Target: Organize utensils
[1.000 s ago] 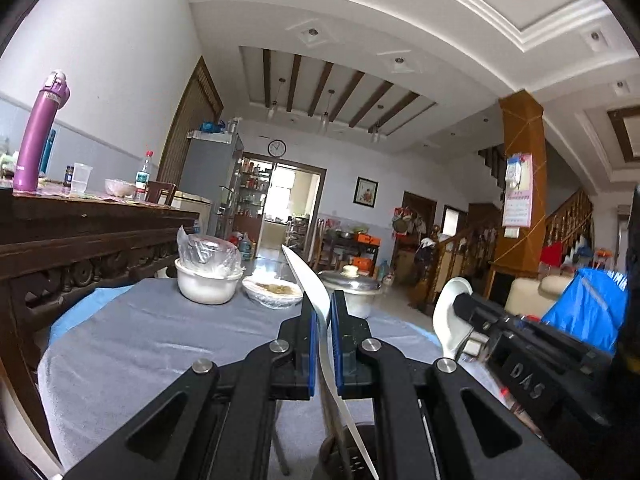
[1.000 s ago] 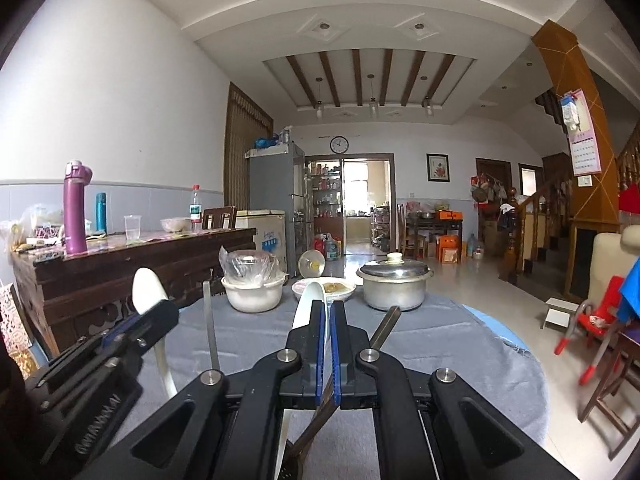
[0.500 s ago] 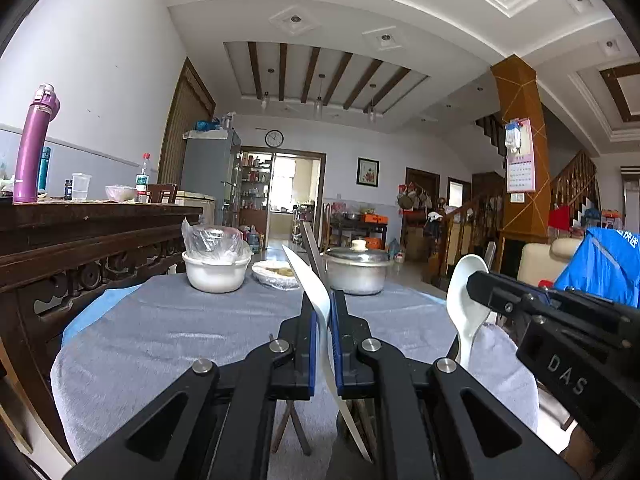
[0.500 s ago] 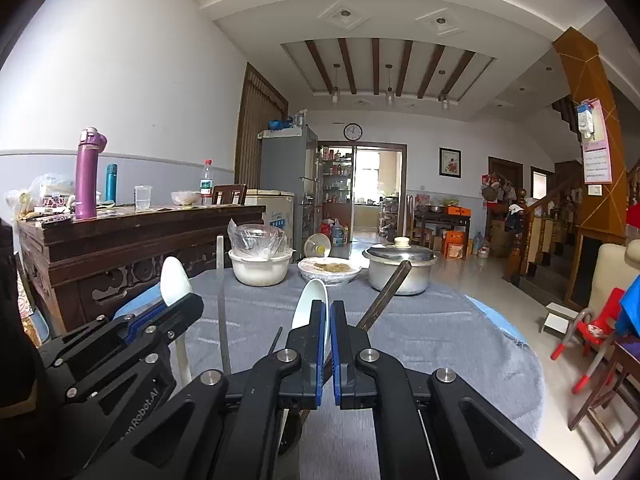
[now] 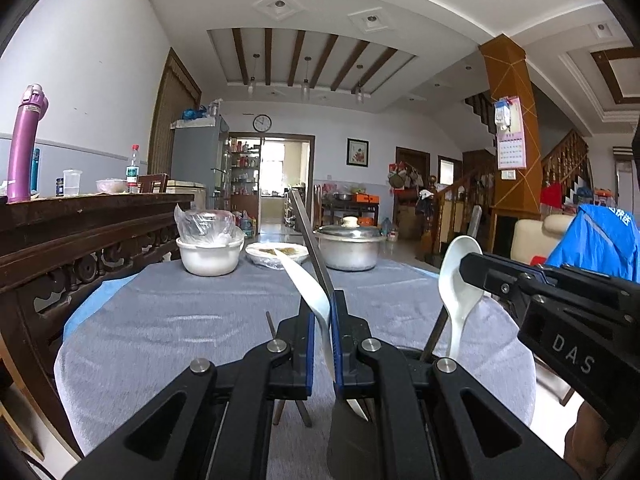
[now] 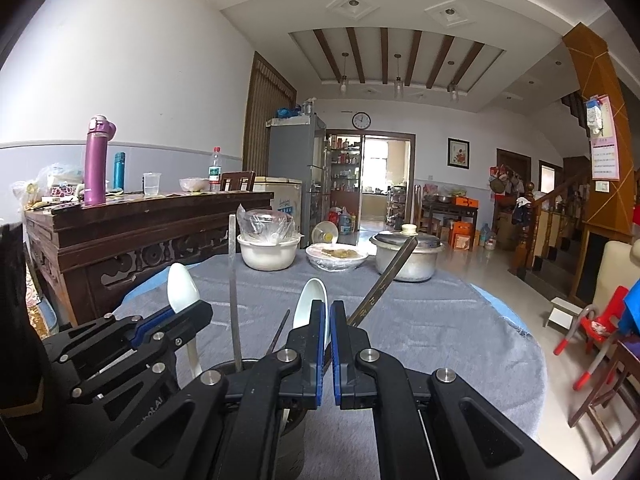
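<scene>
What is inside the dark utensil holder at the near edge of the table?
Standing in the utensil holder: a flat metal strip, a dark chopstick and two white spoons, one in the left tongs, one in the right tongs. Its bottom is hidden behind the tongs.

Two white spoons (image 6: 182,290) (image 6: 312,304) (one pot (image 6: 406,256))

Right gripper (image 6: 328,340) clamped on a white spoon (image 6: 311,304), left gripper (image 6: 188,316) holding another white spoon (image 6: 181,286), grey-clothed table (image 6: 420,320), lidded pot (image 6: 406,254) beyond

White spoon (image 5: 456,280), grey tablecloth (image 5: 180,320), purple flask (image 6: 96,160), seemingly plain.
</scene>
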`<state>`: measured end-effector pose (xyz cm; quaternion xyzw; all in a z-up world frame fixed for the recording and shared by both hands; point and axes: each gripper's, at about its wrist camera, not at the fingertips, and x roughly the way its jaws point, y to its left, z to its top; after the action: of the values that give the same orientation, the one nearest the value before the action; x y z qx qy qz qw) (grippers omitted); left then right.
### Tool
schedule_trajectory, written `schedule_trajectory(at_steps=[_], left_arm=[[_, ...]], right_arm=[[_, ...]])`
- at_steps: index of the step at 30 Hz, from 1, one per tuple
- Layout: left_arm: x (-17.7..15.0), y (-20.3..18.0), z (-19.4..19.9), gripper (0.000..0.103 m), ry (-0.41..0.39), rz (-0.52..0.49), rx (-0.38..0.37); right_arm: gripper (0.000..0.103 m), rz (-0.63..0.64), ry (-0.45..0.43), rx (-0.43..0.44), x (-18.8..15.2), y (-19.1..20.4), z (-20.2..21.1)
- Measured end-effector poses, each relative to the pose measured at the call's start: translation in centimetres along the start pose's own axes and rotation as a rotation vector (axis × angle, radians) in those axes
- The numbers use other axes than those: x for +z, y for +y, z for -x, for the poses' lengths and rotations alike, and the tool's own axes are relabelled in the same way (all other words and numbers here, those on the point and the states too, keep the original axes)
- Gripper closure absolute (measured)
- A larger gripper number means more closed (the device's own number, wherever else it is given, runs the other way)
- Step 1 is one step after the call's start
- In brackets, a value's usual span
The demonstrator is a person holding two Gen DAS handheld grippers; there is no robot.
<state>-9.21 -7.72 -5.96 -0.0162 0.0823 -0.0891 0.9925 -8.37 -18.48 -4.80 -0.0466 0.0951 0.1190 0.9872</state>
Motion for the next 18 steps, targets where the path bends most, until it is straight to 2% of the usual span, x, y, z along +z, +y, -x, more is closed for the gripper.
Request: schedule_trajectory(at_steps=[4,6,8,13,18], left_arm=[[-0.2,-0.2,0.1,0.092,0.036,-0.011,-0.023],[-0.2,-0.3,0.1,0.080,0.052,-0.020,-0.032],[-0.1,-0.4,0.4,0.048,0.058,-0.034,-0.030],[0.3,-0.2,1.7,0.038,0.041,-0.062,-0.026],[0.5,1.1,2.1,0.035,0.063,-0.036,0.003]], right_arm=[[0.099,0.005,0.017,0.013,0.0,0.2,0.2],[0.099,0.011,0.029,0.012,0.1,0.3,0.2],[0.098,0.016,0.032,0.011,0.3,0.2,0.3],[0.096,-0.029,0.015,-0.006,1.0,-1.2,0.9],[0.095,-0.104,-0.020,-0.045,2.2,-3.5,1.7]])
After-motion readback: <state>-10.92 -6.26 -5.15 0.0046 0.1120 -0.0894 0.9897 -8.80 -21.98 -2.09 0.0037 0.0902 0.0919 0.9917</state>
